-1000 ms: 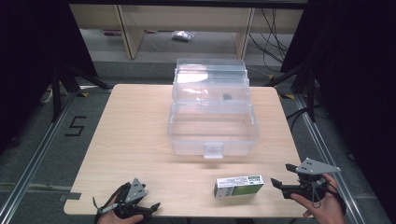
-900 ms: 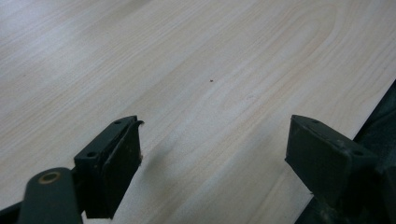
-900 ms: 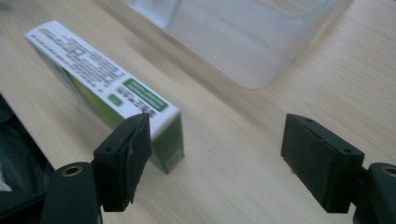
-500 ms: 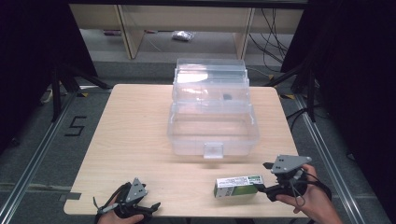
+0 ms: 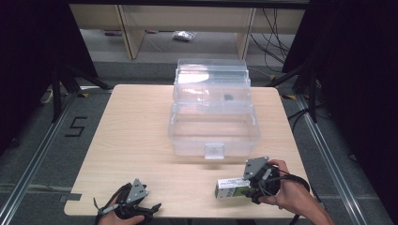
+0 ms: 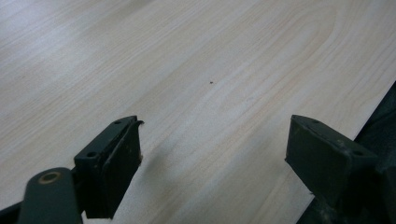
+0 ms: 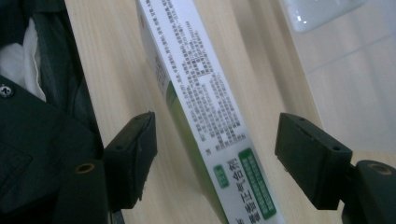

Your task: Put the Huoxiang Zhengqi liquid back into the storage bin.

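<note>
A small white and green carton (image 5: 231, 188) lies on its long side near the front right of the wooden table (image 5: 136, 131). My right gripper (image 5: 248, 189) has come up to its right end, and its jaws have just been closing. In the right gripper view the carton (image 7: 201, 79) runs between the two jaws of that gripper (image 7: 217, 149), with a gap on each side, so the pads do not press on it. My left gripper (image 5: 152, 211) rests at the front left edge. It stands open (image 6: 212, 149) over bare wood.
A clear plastic storage box (image 5: 213, 117) with a stepped lid and a front latch (image 7: 322, 11) stands mid-table, just behind the carton. Metal floor rails run along both sides of the table. Shelving stands at the back.
My right gripper has moved left along the front edge to the carton and now straddles its right end. The left gripper has kept still.
</note>
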Motion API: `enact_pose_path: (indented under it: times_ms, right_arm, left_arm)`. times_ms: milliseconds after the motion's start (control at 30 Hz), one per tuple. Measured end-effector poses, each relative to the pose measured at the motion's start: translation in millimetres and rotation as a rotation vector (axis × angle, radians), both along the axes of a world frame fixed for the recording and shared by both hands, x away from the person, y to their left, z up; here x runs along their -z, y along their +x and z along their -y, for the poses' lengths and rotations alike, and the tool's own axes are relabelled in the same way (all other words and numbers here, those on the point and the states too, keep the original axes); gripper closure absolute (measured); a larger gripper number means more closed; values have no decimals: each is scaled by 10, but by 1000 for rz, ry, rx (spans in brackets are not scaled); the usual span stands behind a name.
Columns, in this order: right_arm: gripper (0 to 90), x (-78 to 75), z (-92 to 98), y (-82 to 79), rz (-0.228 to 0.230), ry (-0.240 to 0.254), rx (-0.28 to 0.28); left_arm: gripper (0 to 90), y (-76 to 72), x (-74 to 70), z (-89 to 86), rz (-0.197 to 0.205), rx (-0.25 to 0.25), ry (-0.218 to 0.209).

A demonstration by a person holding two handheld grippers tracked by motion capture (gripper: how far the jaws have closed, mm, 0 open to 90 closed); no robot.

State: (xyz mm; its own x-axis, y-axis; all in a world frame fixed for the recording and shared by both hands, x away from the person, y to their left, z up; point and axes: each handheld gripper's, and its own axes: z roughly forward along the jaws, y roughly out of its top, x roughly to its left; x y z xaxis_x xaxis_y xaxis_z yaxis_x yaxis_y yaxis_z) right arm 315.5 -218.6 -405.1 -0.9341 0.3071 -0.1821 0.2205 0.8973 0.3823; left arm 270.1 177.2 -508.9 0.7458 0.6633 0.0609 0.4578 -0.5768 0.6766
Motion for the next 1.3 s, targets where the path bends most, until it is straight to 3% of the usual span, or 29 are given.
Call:
enact_pose_path:
  times_ms: [133,200,267,367,400,467,533,633,700,733,833,867,933,1000,1033,1067,1300]
  right_arm:
    - [326,60,-119,71,-18,-71,-24]
    - [329,67,-132,89,-25,-78,-42]
    - [342,94,-189,130,-35,-115,-46]
    - [351,108,-217,144,-52,-130,-37]
    - [354,118,-226,177,-37,-145,-70]
    - [368,139,-251,183,-49,-156,-55]
    - [399,162,-291,211,-65,-186,-94]
    - [422,172,-317,216,-90,-205,-70]
    - [443,192,-338,240,-96,-224,-102]
    - [449,205,-345,228,-113,-233,-76]
    - [467,224,-369,238,-121,-261,-86]
    - [489,230,-389,260,-132,-266,-115]
    - [500,231,-391,249,-140,-265,-97]
    - [537,241,-416,260,-150,-284,-127]
    - [537,241,-416,260,-150,-284,-127]
    - [547,239,-419,243,-164,-287,-103]
    - [596,239,-424,257,-190,-295,-123]
  left_arm:
    - [175,1,-1,-3,-3,0,11]
    - [175,-3,4,4,-5,-6,-2]
    - [176,-7,7,6,-10,-16,-12]
    - [175,-5,0,-1,-6,-8,-3]
    - [175,-5,0,-2,-6,-9,-2]
    - [175,-8,4,3,-9,-14,-9]
    - [175,-8,4,5,-8,-10,-9]
    - [175,-5,1,3,-4,-7,-6]
    - [175,-6,9,7,-13,-14,-13]
    - [175,-6,9,7,-13,-14,-13]
    - [176,-7,-5,2,-9,-7,-3]
    - [175,-5,0,1,-15,-11,-7]
    - [175,-4,-2,-2,-5,-7,-1]
    - [176,-8,-2,3,-1,-9,0]
    - [176,-8,-2,3,-1,-9,0]
    - [176,-14,17,24,3,-34,-37]
    - [175,-13,14,23,1,-33,-36]
